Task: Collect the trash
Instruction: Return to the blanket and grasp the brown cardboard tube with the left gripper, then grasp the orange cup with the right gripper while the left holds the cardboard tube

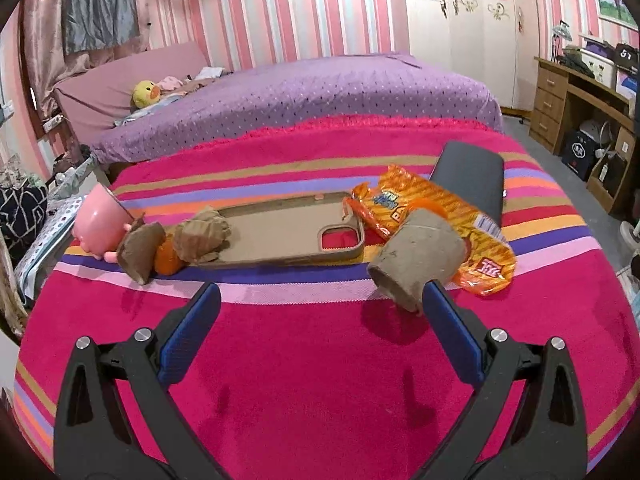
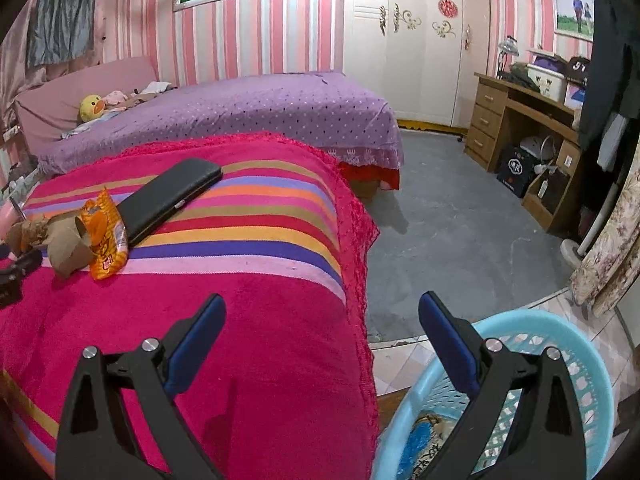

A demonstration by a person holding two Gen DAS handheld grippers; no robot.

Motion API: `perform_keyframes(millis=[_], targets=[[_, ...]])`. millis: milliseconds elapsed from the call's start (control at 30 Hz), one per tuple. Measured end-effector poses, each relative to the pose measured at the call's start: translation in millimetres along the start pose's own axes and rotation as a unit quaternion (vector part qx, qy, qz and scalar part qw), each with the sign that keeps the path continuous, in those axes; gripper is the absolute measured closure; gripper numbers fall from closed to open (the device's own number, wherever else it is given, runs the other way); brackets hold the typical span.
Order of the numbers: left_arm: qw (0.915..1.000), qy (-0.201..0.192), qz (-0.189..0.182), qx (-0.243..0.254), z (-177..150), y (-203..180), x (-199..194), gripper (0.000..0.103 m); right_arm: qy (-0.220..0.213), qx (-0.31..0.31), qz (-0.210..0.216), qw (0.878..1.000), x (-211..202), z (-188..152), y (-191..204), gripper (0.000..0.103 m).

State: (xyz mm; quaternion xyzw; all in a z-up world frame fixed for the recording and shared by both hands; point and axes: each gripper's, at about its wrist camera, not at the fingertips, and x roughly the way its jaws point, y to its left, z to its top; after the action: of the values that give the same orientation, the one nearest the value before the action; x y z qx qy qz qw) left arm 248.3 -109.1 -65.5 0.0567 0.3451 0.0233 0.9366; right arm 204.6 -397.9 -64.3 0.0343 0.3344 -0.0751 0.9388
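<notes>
Here the left gripper hangs spread and empty above the striped blanket, its right pad hiding the near rim of a cardboard tube at two o'clock. The right gripper, equally spread, hovers over the bed edge; at five o'clock a blue basket holds blurred, half-hidden scraps. An orange wrapper lies behind the tube.
</notes>
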Motion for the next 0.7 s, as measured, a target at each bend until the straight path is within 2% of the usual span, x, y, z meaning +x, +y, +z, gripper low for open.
perform_keyframes(millis=[33, 167, 300, 333, 400, 433, 467, 567, 700], targets=[[1.0, 0.004, -0.003, 0.0, 1, -1, 3, 0.006, 0.001, -0.002, 0.0, 1.0, 1, 0, 2, 0.008], [0.9985, 0.017, -0.051, -0.01, 12, -9, 15, 0.006, 0.005, -0.023, -0.009, 1.0, 5, 1, 13, 0.008], [0.9974, 0.014, -0.07, 0.006, 15, -26, 18, 0.006, 0.008, -0.029, -0.011, 0.999, 7, 3, 17, 0.008], [0.997, 0.013, -0.076, 0.011, 15, -29, 19, 0.011, 0.009, -0.029, -0.01, 0.999, 7, 4, 16, 0.008], [0.9956, 0.01, -0.089, 0.028, 15, -39, 18, 0.026, 0.01, -0.028, -0.01, 1.0, 7, 5, 16, 0.008], [0.9947, 0.012, -0.096, 0.035, 15, -42, 18, 0.039, 0.01, -0.028, -0.01, 0.999, 7, 5, 16, 0.008], [0.9939, 0.015, -0.1, 0.045, 13, -46, 18, 0.044, 0.011, -0.03, -0.009, 0.999, 7, 5, 16, 0.008], [0.9933, 0.007, -0.104, 0.05, 12, -45, 12, 0.05, 0.012, -0.037, -0.008, 0.999, 6, 4, 20, 0.008], [0.993, -0.008, -0.11, 0.041, 12, -27, -4, 0.05, 0.004, -0.051, -0.008, 0.999, -2, 3, 29, 0.008]])
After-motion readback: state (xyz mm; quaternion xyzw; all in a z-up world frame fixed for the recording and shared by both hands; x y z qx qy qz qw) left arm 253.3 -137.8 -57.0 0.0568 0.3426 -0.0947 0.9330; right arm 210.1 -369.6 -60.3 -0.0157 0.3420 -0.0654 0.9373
